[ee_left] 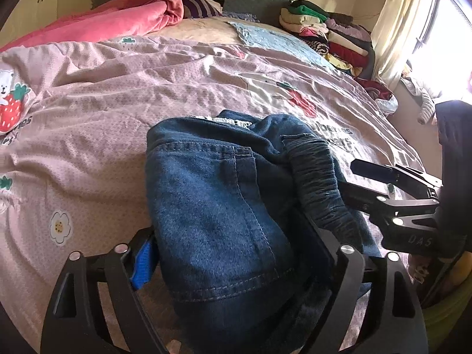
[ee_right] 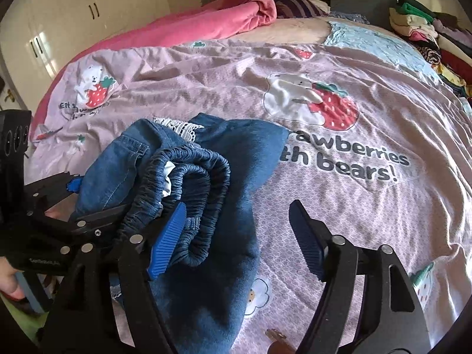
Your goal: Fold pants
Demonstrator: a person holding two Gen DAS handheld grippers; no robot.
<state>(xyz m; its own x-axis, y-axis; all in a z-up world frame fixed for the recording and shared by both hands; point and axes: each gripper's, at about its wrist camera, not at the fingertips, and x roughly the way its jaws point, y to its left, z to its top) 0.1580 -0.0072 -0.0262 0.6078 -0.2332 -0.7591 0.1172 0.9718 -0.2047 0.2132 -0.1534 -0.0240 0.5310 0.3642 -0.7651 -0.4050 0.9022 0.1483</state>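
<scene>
Blue denim pants (ee_left: 218,206) with an elastic waistband (ee_right: 188,194) lie bunched in a folded bundle on the pink bedspread (ee_left: 118,103). My left gripper (ee_left: 233,250) has its jaws spread wide around the bundle, which fills the gap between them. In the right wrist view it (ee_right: 73,206) shows at the left with the denim between its fingers. My right gripper (ee_right: 236,239) is open, its left pad beside the waistband, its right finger (ee_right: 309,242) over bare bedspread. It shows at the right (ee_left: 383,188) in the left wrist view.
A pink blanket (ee_right: 230,20) and a striped garment lie at the bed's head. A stack of folded clothes (ee_left: 330,32) sits at the far right. Curtain and window (ee_left: 413,29) are at right, wardrobe doors (ee_right: 88,8) at left.
</scene>
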